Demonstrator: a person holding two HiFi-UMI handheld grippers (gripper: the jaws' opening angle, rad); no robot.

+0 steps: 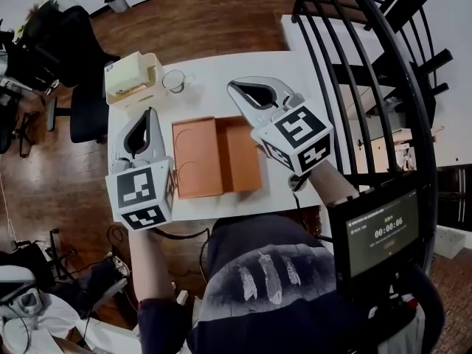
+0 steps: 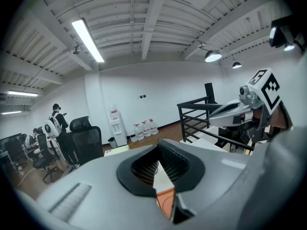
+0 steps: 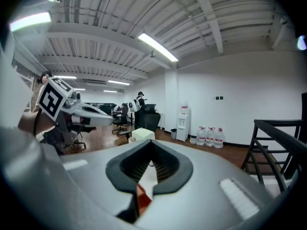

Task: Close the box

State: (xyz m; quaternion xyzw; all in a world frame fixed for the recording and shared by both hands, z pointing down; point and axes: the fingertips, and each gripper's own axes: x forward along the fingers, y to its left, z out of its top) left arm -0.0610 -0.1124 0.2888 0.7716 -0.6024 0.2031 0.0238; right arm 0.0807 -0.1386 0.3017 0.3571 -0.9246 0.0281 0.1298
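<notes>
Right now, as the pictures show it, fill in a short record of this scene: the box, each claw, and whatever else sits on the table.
box: orange box, open, both halves lying flat
surface: white table
left claw: left claw shut, nothing in it, by the box's left edge
right claw: right claw shut, nothing in it, near the box's far right side
other things: cream tub and clear glass at the table's far left
task state: box not yet closed

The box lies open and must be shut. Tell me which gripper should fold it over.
Left, probably. The left gripper sits right alongside the outer edge of the box's left half, ready to push it over. The right gripper points past the far right corner. Both have jaws together, holding nothing.
</notes>
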